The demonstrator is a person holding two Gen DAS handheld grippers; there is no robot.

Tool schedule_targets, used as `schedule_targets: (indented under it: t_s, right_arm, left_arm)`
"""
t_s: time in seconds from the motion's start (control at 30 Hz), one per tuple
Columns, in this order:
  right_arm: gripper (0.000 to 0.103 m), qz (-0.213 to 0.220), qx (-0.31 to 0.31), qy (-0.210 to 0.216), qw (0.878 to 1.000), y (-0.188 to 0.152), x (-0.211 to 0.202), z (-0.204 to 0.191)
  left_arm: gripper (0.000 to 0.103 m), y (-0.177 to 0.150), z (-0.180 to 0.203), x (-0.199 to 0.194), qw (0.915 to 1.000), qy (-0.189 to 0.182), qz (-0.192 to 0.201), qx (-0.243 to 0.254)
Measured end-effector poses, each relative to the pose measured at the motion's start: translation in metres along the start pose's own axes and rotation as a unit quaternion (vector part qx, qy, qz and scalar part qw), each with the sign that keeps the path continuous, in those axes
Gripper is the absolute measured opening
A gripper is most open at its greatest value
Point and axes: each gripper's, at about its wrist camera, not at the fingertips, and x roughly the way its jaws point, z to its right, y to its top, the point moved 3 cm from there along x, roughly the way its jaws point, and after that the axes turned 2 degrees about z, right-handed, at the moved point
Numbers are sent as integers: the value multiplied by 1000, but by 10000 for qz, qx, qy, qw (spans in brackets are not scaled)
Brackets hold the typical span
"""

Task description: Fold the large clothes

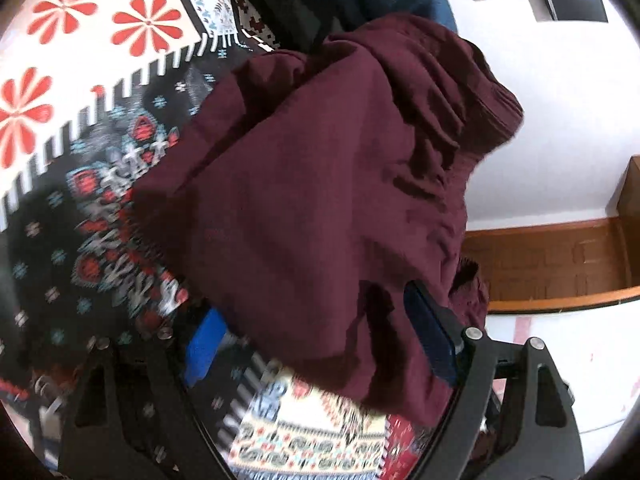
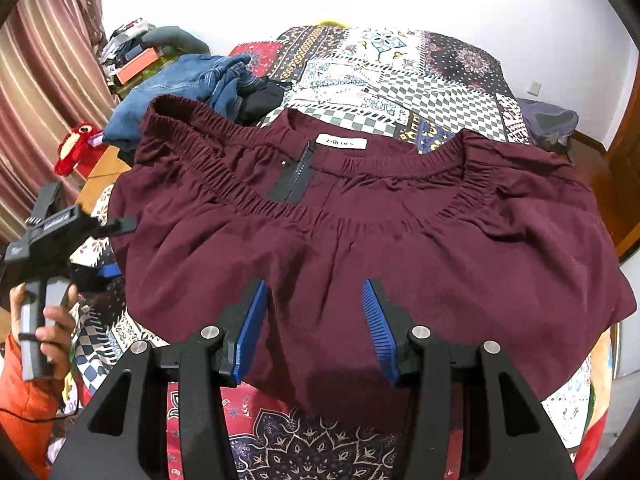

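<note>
Left tool (image 1: 320, 344): jaws spread wide, released. A fold of the maroon garment (image 1: 320, 168) lies between the blue pads (image 1: 206, 346), which do not press on it. In the left wrist view the picture is blurred; the garment lies heaped over the patterned bedspread (image 1: 100, 220), with its gathered edge hanging toward the white wall (image 1: 560, 120). A wooden skirting (image 1: 552, 264) runs along the wall's foot.

Right wrist view: right tool (image 2: 316, 328) hovers over the garment's near edge, jaws parted, blue pads (image 2: 250, 332) either side of flat cloth, not pinching it. The garment (image 2: 360, 240) lies spread on the bed, elastic waistband (image 2: 280, 200) uppermost, zip (image 2: 298, 172) and white label (image 2: 341, 143) showing. Left tool (image 2: 116, 246) sits at the garment's left edge, held by a hand (image 2: 44, 320) in an orange sleeve (image 2: 24, 400). Denim clothing (image 2: 188, 84) lies beyond the garment, touching or just behind it. A red plush toy (image 2: 76, 148) sits at the left, near the curtain (image 2: 48, 60).
</note>
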Motion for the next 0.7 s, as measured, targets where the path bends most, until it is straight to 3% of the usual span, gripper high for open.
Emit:
schedule_targets:
  t_s: [0.17, 0.37, 0.47, 0.5, 0.57, 0.6, 0.7]
  right_arm:
    - [46, -34, 27, 36, 10000, -3, 4, 2]
    - [46, -5, 68, 109, 9999, -7, 2, 3]
    - [46, 46, 151, 162, 9997, -8, -1, 7]
    - [46, 55, 177, 166, 9997, -8, -1, 8]
    - [46, 66, 227, 170, 9996, -9, -2, 10]
    - [46, 65, 243, 174, 9995, -8, -2, 11]
    - [46, 73, 305, 187, 9993, -9, -5, 12]
  left_arm:
    - [93, 8, 12, 15, 9999, 145, 82, -36]
    - [97, 31, 11, 23, 9957, 38, 198, -903]
    - [97, 36, 13, 25, 9946, 81, 314, -981]
    - [93, 35, 15, 27, 9947, 166, 383, -936]
    - [76, 32, 21, 28, 9945, 576, 553, -683]
    - [60, 30, 23, 26, 9928, 823, 686, -539]
    - [39, 28, 20, 18, 9891, 879, 1026, -586]
